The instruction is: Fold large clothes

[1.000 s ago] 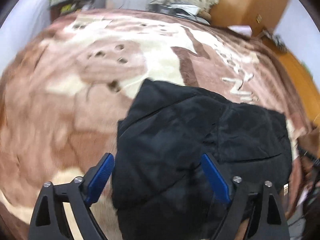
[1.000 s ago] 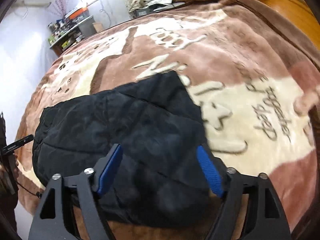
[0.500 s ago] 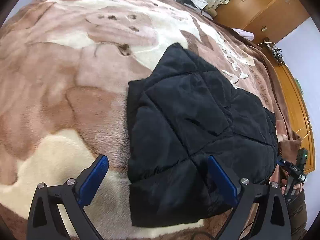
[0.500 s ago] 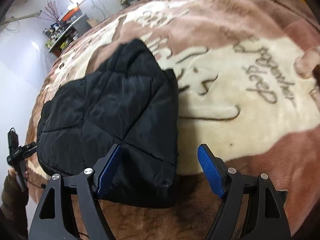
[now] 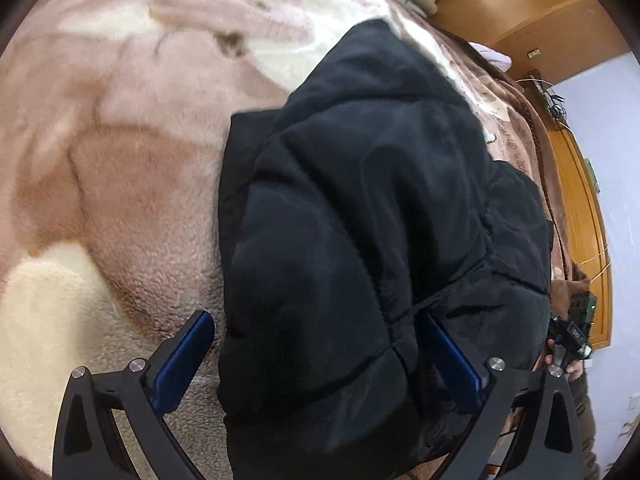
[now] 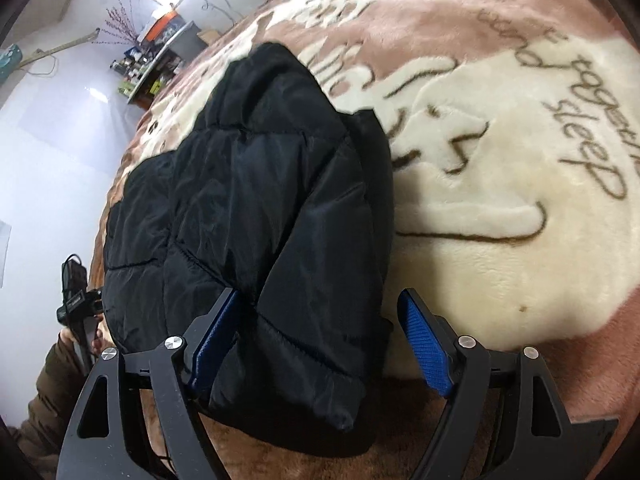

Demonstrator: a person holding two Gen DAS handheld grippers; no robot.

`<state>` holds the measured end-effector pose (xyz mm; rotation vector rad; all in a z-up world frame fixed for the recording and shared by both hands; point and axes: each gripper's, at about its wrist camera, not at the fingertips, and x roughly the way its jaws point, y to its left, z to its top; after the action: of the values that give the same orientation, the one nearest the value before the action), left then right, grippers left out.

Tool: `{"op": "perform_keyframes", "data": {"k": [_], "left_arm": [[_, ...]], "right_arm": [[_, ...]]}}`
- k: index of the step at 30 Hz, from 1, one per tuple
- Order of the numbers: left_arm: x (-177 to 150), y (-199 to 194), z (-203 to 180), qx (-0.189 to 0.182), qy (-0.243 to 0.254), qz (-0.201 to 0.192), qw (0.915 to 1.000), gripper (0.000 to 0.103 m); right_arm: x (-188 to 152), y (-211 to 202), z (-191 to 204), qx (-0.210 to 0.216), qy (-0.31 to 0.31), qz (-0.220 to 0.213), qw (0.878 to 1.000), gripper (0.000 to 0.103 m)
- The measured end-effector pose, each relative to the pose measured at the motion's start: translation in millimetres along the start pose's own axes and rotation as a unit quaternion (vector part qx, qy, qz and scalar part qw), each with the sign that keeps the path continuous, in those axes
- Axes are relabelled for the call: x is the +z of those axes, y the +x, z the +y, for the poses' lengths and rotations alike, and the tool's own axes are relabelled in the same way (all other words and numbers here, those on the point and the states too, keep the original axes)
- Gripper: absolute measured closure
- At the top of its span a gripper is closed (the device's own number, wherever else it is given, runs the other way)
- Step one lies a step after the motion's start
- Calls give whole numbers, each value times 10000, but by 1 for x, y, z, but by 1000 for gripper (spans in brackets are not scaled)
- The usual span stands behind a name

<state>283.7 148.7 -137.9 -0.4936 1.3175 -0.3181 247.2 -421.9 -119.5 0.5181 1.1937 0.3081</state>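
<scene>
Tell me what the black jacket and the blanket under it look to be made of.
Black jacket: looks like a thin woven synthetic shell, perhaps nylon or polyester, over padding; it has a faint sheen, fine wrinkles and stitched puffy panels.

Blanket: looks like plush fleece, matte and fuzzy; short pile shows in the cream and brown patches, with darker lettering worked into it. Exact fibre cannot be told.

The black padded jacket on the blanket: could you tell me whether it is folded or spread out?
Folded. The black padded jacket lies as a compact bundle on the blanket, with a lower layer's edge showing beside the top one.

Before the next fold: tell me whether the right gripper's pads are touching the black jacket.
Cannot tell: in the right wrist view, the jacket overlaps the right gripper's left pad, showing no clear gap.
</scene>
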Motion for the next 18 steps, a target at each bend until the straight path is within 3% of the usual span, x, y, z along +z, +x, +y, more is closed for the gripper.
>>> {"op": "perform_keyframes", "data": {"k": [3,6,13,18], "left_arm": [[1,8,1,45,27,14,10000,0],[2,13,-4,178,226,6,9996,0],[3,28,5,-30,60,112,9999,0],[4,36,4,11,92,227,9997,0]], "right_arm": [[2,9,-4,-9,30,108,9999,13],[3,18,-8,119,70,183,9997,13],[1,37,-20,721,389,314,9961,13],[-1,43,-19,794,318,335,9958,13]]}}
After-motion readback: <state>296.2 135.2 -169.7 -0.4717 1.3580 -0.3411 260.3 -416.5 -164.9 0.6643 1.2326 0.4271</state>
